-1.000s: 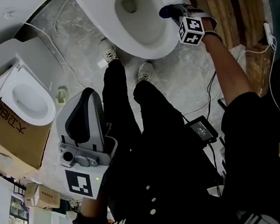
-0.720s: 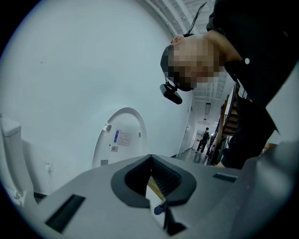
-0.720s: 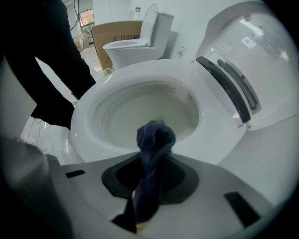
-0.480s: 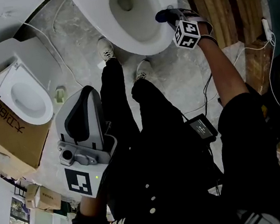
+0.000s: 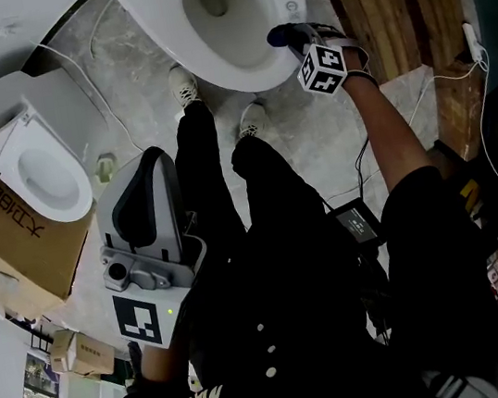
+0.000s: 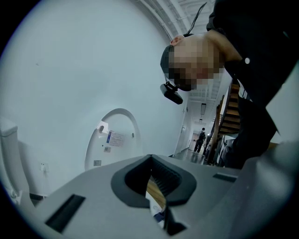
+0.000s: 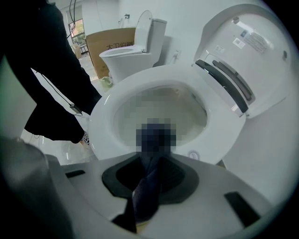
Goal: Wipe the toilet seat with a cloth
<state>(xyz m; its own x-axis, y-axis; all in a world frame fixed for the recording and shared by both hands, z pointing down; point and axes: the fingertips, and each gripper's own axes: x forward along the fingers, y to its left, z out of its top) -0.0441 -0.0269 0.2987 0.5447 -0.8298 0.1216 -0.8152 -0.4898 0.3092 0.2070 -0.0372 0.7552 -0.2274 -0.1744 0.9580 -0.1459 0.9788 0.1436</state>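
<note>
Right gripper (image 5: pixel 289 39) pinches cloth (image 7: pixel 146 186) between its 2 fingers, free end ahead against seat (image 7: pixel 107 116) for wiping; left gripper (image 6: pixel 159 186), fingers pressed together, waits empty.

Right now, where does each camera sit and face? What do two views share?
Head view: on the person's head, facing down at the toilet seat; shows legs, left gripper, right gripper.
Left gripper view: on the left gripper, tilted up at a wall; shows its jaws, the person's torso.
Right gripper view: on the right gripper, facing the toilet seat; jaws shut on the cloth.
Shared: head and right gripper views show toilet seat, cloth, second toilet.
</note>
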